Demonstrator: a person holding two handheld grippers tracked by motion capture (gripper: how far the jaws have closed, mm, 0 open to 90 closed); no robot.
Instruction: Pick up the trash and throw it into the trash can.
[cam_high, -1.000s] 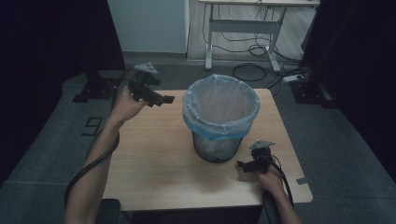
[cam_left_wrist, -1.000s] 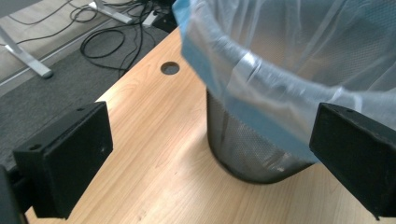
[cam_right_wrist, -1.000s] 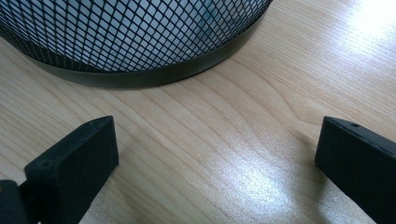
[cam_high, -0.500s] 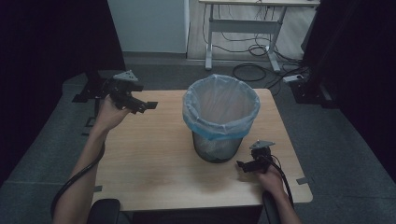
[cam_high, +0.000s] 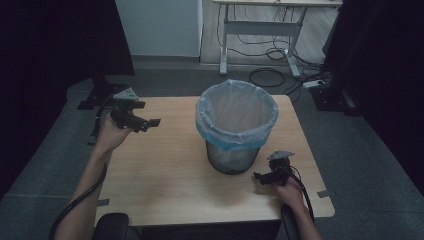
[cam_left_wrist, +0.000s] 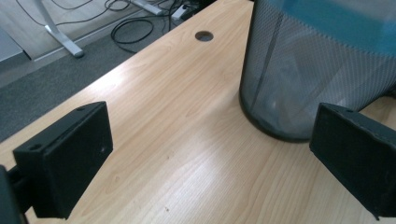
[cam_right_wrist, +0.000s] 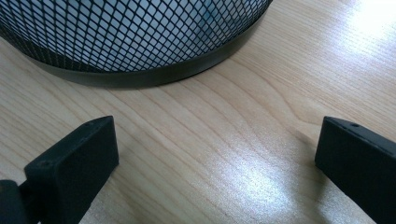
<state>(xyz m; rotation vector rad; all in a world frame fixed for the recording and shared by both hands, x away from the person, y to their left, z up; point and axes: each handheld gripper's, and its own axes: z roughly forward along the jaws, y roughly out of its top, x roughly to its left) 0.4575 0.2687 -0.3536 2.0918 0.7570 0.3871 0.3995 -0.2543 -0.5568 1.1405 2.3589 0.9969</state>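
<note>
Nothing looks underway: the left gripper (cam_high: 134, 116) and the right gripper (cam_high: 271, 173) both gape wide and empty, flanking the lined bin (cam_high: 236, 125) standing mid-table (cam_high: 165, 170).

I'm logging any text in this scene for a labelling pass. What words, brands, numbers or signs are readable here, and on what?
None can be read.
The mesh bin and its blue liner carry no print.
The wooden table is bare wood.
The left tool and right tool show no marking.
</note>
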